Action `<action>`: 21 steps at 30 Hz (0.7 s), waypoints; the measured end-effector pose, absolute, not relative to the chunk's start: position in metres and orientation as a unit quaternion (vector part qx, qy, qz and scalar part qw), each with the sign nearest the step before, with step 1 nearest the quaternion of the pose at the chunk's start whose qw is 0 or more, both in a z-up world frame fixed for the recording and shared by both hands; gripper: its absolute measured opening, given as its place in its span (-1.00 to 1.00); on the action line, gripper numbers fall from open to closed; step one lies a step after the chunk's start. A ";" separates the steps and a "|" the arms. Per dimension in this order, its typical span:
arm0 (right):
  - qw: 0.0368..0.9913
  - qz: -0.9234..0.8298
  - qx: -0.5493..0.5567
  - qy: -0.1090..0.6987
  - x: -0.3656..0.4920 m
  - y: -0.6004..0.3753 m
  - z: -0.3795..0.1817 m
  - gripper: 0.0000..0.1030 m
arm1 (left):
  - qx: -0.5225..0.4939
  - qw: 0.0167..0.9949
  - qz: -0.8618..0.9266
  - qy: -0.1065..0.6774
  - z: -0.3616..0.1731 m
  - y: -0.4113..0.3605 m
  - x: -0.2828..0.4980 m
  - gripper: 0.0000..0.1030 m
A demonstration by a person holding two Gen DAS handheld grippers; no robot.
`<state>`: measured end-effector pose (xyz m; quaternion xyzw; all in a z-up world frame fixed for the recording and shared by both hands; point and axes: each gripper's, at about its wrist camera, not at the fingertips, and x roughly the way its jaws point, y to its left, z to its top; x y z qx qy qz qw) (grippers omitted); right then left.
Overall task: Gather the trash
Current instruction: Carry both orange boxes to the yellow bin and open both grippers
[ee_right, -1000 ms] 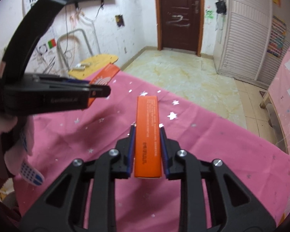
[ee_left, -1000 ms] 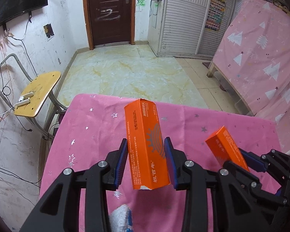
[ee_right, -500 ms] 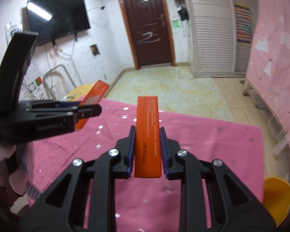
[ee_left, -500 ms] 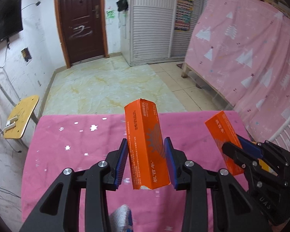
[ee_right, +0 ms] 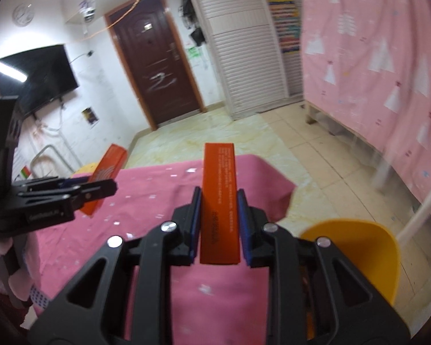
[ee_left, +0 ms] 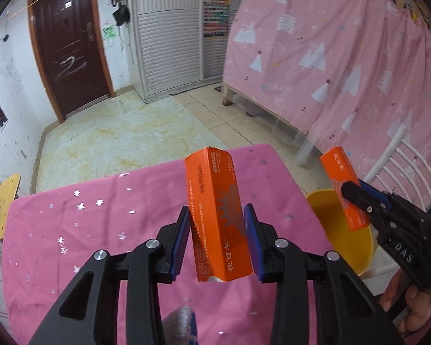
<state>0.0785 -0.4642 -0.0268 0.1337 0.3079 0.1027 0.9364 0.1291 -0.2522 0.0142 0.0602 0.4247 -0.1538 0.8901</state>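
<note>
Pink-clothed desk (ee_left: pixel 106 230) fills the view below you, and the yellow bin (ee_left: pixel 356 247) sits just off its right edge. Your left gripper (ee_left: pixel 217 238) clamps a tall orange box (ee_left: pixel 218 215) above the desk; your right gripper (ee_right: pixel 218 227) grips a slimmer orange box (ee_right: pixel 219 201) near that bin.

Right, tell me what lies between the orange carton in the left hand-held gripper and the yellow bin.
Only pink star-print tablecloth, then its edge and a strip of tiled floor. No object sits between the orange carton and the yellow plastic bin, as the left wrist view shows.
</note>
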 end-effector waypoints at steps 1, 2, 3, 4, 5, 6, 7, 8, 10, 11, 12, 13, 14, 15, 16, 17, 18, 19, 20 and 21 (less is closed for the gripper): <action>0.937 0.095 0.139 0.307 0.076 -0.474 -0.029 -0.57 | 0.063 0.889 -0.157 0.426 0.013 -0.258 0.127 -0.42; 0.937 0.088 0.143 0.306 0.074 -0.481 -0.031 -0.56 | 0.067 0.888 -0.160 0.426 0.012 -0.267 0.126 -0.42; 0.937 0.082 0.147 0.305 0.072 -0.488 -0.033 -0.56 | 0.070 0.886 -0.163 0.427 0.011 -0.274 0.125 -0.42; 0.938 0.076 0.153 0.303 0.069 -0.497 -0.036 -0.56 | 0.074 0.885 -0.166 0.429 0.010 -0.281 0.123 -0.42; 0.937 0.071 0.160 0.302 0.066 -0.505 -0.039 -0.56 | 0.075 0.884 -0.168 0.430 0.008 -0.285 0.123 -0.42; 0.937 0.065 0.167 0.301 0.063 -0.513 -0.043 -0.56 | 0.078 0.882 -0.171 0.431 0.007 -0.291 0.122 -0.42; 0.936 0.060 0.172 0.300 0.061 -0.519 -0.045 -0.56 | 0.081 0.881 -0.175 0.432 0.006 -0.294 0.125 -0.42; 0.936 0.057 0.177 0.300 0.059 -0.523 -0.048 -0.56 | 0.083 0.879 -0.179 0.433 0.005 -0.302 0.123 -0.42; 0.934 0.048 0.185 0.300 0.055 -0.535 -0.053 -0.56 | 0.085 0.877 -0.188 0.433 0.004 -0.314 0.121 -0.42; 0.934 0.044 0.188 0.301 0.054 -0.541 -0.056 -0.56 | 0.088 0.876 -0.194 0.433 0.003 -0.322 0.118 -0.42; 0.933 0.040 0.191 0.301 0.052 -0.546 -0.059 -0.56 | 0.090 0.875 -0.197 0.433 0.002 -0.326 0.117 -0.42; 0.933 0.034 0.193 0.301 0.050 -0.551 -0.061 -0.56 | 0.091 0.874 -0.200 0.433 0.002 -0.332 0.116 -0.42; 0.933 0.028 0.196 0.300 0.047 -0.556 -0.064 -0.56 | 0.094 0.872 -0.206 0.434 0.000 -0.339 0.113 -0.42; 0.933 0.025 0.198 0.300 0.046 -0.560 -0.066 -0.56 | 0.097 0.871 -0.209 0.434 -0.001 -0.342 0.112 -0.42; 0.932 0.020 0.200 0.301 0.044 -0.565 -0.069 -0.56 | 0.100 0.870 -0.212 0.435 -0.002 -0.348 0.110 -0.42; 0.932 0.014 0.200 0.302 0.043 -0.569 -0.071 -0.56 | 0.102 0.868 -0.216 0.435 -0.003 -0.353 0.108 -0.42; 0.932 0.008 0.199 0.303 0.041 -0.572 -0.073 -0.56 | 0.103 0.867 -0.220 0.436 -0.004 -0.357 0.108 -0.42; 0.931 0.001 0.198 0.305 0.040 -0.576 -0.077 -0.56 | 0.104 0.865 -0.226 0.437 -0.005 -0.363 0.105 -0.42; 0.931 -0.002 0.198 0.307 0.039 -0.577 -0.079 -0.56 | 0.106 0.864 -0.228 0.436 -0.006 -0.367 0.103 -0.42; 0.930 -0.007 0.198 0.309 0.039 -0.580 -0.081 -0.56 | 0.108 0.862 -0.234 0.437 -0.007 -0.372 0.102 -0.42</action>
